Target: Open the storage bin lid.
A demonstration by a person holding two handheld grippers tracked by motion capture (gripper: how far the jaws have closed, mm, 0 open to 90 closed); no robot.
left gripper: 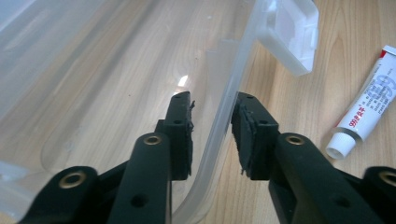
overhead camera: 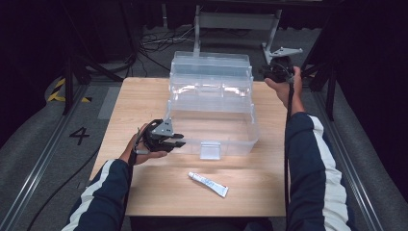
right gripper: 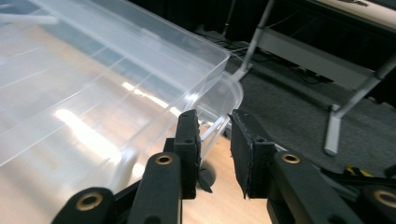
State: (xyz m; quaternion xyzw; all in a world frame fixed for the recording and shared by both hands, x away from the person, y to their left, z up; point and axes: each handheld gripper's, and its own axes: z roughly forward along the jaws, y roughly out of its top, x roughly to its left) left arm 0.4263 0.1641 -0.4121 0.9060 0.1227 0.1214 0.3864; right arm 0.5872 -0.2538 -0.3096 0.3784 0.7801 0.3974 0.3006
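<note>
Left gripper at the near left corner of the clear plastic box, black jaws parted astride its thin curved rim, not clamped. Box glossy, tiered, mid-table on pale wood grain. White tube just before it. Right gripper at the far right corner, jaws parted around the edge.

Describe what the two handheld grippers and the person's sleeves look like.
The left gripper is black, with a grey three-cornered plate on top. The right gripper is black too, with a grey plate and a black cable trailing down along the arm. In the gripper views each has two flat black jaws with worn pads and brass-coloured rivets. The sleeves are dark navy with a white stripe.
</note>
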